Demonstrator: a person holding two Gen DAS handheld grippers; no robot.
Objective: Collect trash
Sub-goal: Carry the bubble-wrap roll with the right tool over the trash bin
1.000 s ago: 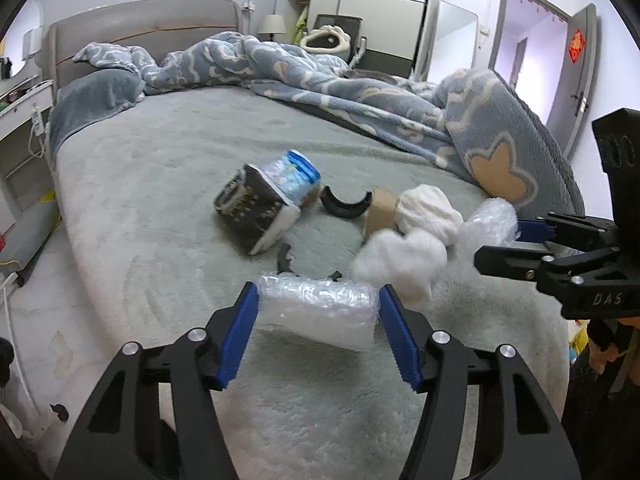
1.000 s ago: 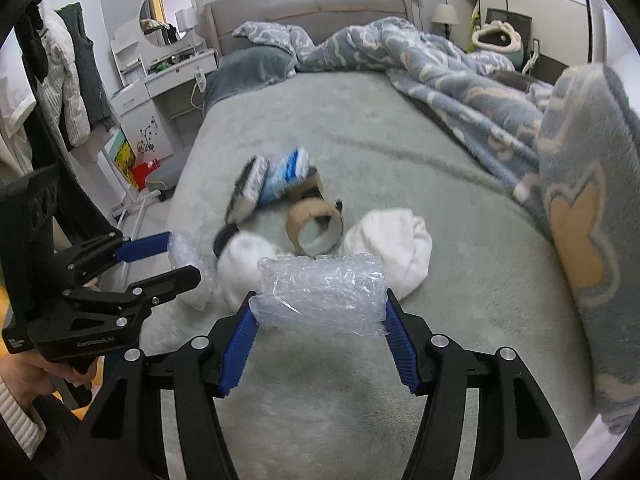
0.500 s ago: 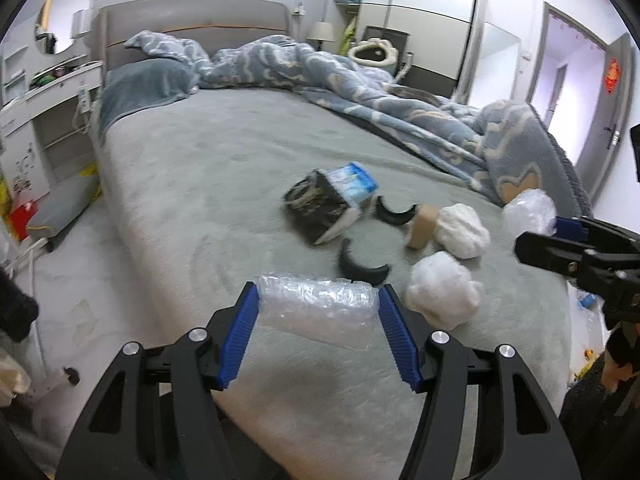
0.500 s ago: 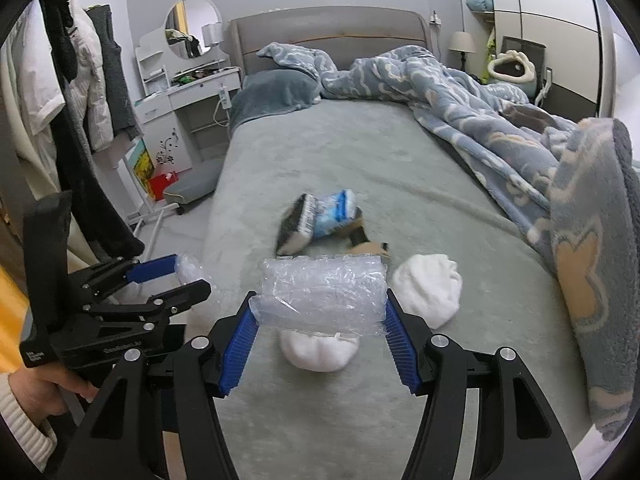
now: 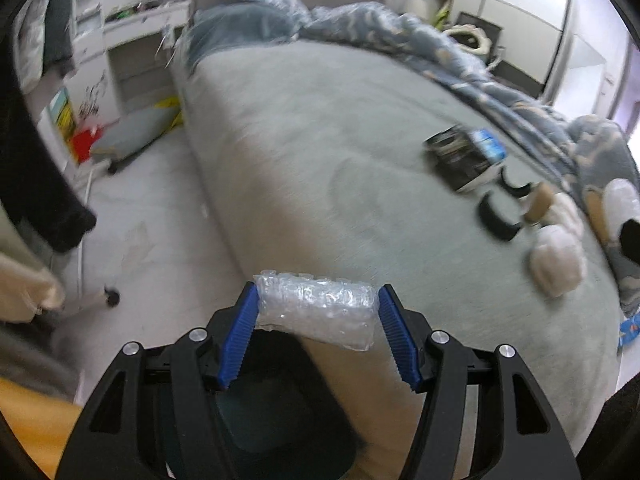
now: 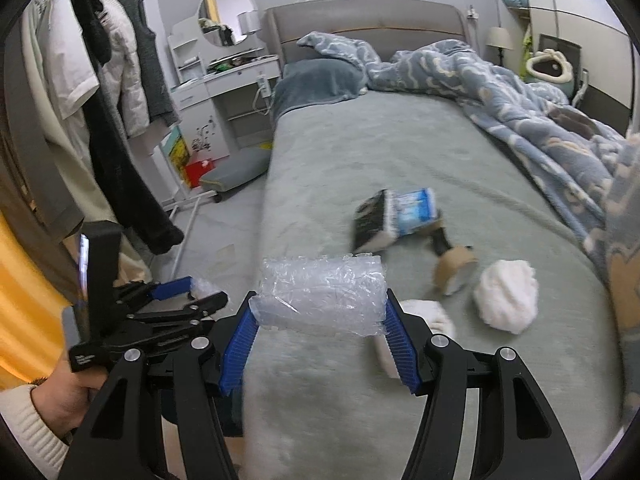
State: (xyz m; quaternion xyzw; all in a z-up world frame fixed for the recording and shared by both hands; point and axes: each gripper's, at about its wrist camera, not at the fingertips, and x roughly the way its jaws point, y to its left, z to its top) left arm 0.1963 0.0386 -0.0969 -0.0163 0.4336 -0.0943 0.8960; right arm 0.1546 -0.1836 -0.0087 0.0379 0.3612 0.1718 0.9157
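My left gripper [image 5: 316, 316] is shut on a roll of clear bubble wrap [image 5: 320, 308], held past the bed's left edge above a dark, blurred container [image 5: 276, 420] on the floor. In the right wrist view that gripper [image 6: 188, 292] shows at the left in a person's hand [image 6: 72, 392]. My right gripper [image 6: 320, 312] is shut on a second bubble wrap roll [image 6: 324, 292] over the bed's near corner. On the bed lie a black box [image 6: 372, 220], a blue packet [image 6: 414, 210], a cardboard tube [image 6: 452, 268] and white wads [image 6: 506, 296].
The grey bed [image 6: 360, 152] has a rumpled blue blanket [image 6: 520, 100] along its right side. Left of it are a rolling cushion [image 6: 236, 168], a red box [image 6: 198, 170], a white dresser [image 6: 224, 92] and hanging clothes [image 6: 112, 100]. Black curved pieces [image 5: 496, 220] lie near the tube.
The left gripper swung left off the bed and now hangs over the floor and the dark container, still gripping its roll. The right gripper drew back from the trash, keeping its roll.
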